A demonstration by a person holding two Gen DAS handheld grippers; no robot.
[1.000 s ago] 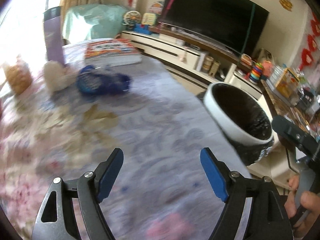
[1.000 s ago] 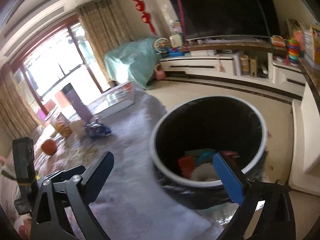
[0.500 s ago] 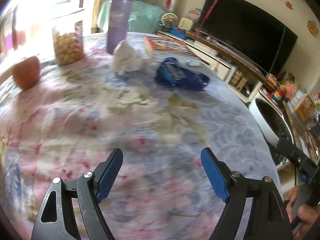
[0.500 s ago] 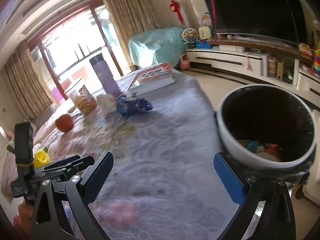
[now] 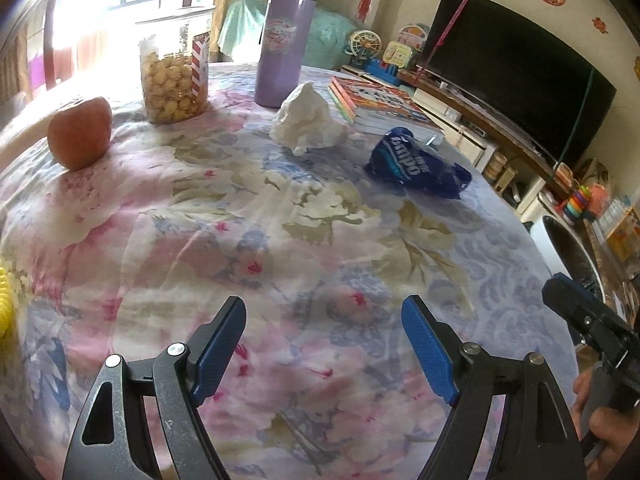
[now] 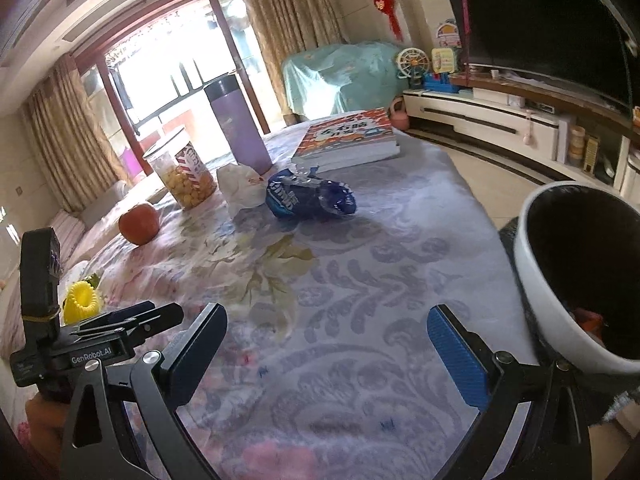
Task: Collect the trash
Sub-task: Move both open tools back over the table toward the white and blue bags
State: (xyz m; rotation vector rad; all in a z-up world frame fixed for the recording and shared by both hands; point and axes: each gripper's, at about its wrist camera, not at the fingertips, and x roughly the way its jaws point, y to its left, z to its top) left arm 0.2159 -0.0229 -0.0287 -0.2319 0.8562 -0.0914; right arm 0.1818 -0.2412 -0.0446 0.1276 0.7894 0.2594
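Both claws empty, jaws wide apart: left claw [image 5: 322, 344] and right claw [image 6: 328, 344] hover over the near part of the floral tabletop [image 5: 248, 240], touching nothing. Trash left on the tabletop: blue wrapper [image 5: 418, 164] and crumpled tissue [image 5: 306, 122]. From your left claw the wrapper sits at about 1 o'clock, far side; the tissue at about 12 o'clock, farther back, just in front of the purple flask [image 5: 282, 44]. From your right claw the wrapper [image 6: 310, 196] is at roughly 12 o'clock, with the tissue [image 6: 242, 184] touching or overlapping its left end, can't tell which. The wrapper's long axis runs roughly across your right claw's line of reach, so the jaws would need to turn or close across its short width. The bin [image 6: 560, 280] is at 3 o'clock of the right claw, off the tabletop edge, some trash already inside. The right claw looks nearer both wrapper and bin, so it's likely the better pick. Apple [image 5: 80, 138], snack jar [image 5: 174, 76] and books [image 5: 380, 106] aren't trash; leave them.
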